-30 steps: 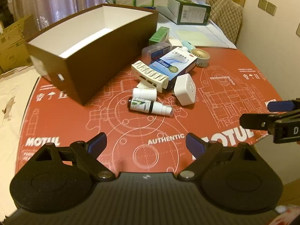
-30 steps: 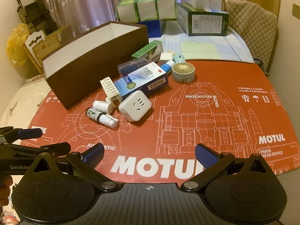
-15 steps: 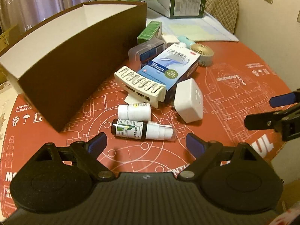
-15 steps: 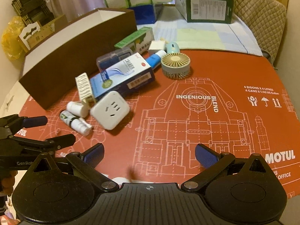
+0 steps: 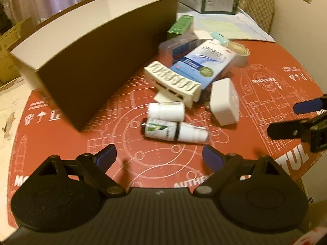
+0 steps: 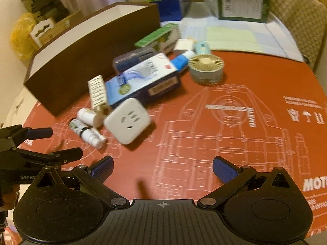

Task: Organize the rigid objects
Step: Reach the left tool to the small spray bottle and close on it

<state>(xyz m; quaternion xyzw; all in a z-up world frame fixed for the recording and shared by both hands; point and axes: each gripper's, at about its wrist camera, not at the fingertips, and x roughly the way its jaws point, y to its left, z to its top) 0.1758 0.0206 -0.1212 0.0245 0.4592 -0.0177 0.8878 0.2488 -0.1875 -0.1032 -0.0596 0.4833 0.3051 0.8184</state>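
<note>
A pile of small objects lies on the red mat: a dark spray bottle (image 5: 173, 132), a white pill bottle (image 5: 166, 111), a white socket cube (image 5: 224, 104) (image 6: 127, 120), a cream slotted case (image 5: 172, 83), a blue medicine box (image 5: 202, 63) (image 6: 143, 79) and a round fan (image 6: 206, 68). An open brown box (image 5: 98, 61) (image 6: 92, 61) stands left of them. My left gripper (image 5: 159, 159) is open and empty, just short of the spray bottle. My right gripper (image 6: 162, 168) is open and empty, near the socket cube.
A green carton (image 5: 180, 25), a clear case (image 5: 179, 45) and a white-blue tube (image 6: 180, 61) lie behind the pile. Large boxes (image 6: 239, 6) and a checked cloth (image 6: 245, 36) fill the table's far side. The mat's right half (image 6: 255, 122) is bare. A chair (image 6: 296, 16) stands behind.
Both grippers have moved forward toward the pile; the bottles and socket cube now appear larger and closer. Both stay open. No object has moved.
</note>
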